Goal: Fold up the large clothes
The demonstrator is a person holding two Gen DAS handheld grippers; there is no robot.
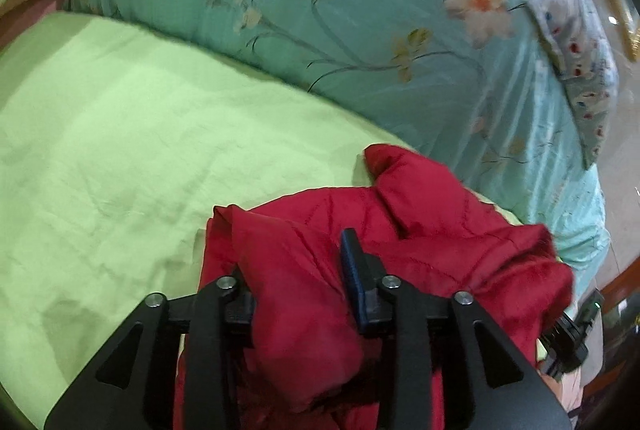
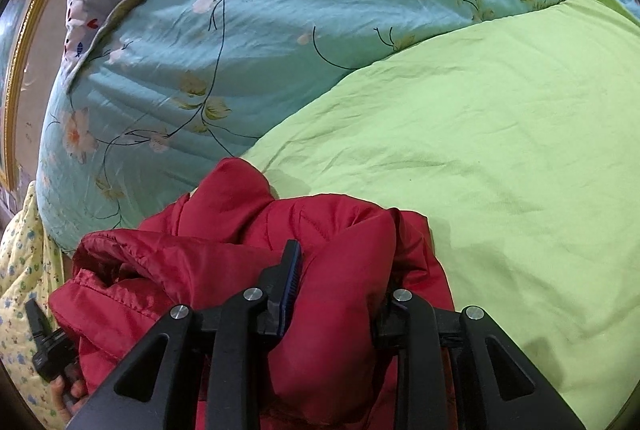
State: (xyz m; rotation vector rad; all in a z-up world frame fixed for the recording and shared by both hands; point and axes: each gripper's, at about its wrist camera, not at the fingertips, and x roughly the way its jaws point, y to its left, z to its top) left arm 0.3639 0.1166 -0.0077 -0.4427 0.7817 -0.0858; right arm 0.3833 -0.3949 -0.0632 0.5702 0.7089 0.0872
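A red quilted jacket lies bunched on the green bed sheet. My left gripper is shut on a thick fold of it; the fabric bulges between the fingers and hides the left finger. In the right wrist view the same red jacket fills the lower middle. My right gripper is shut on another thick fold of it, and its right finger is buried in the cloth. The other gripper shows at the edge of each view, the right gripper and the left gripper.
A rolled teal floral quilt lies along the far side of the sheet, also in the right wrist view. A patterned pillow sits behind it. A yellow printed blanket lies at the left. A gold-trimmed frame borders the bed.
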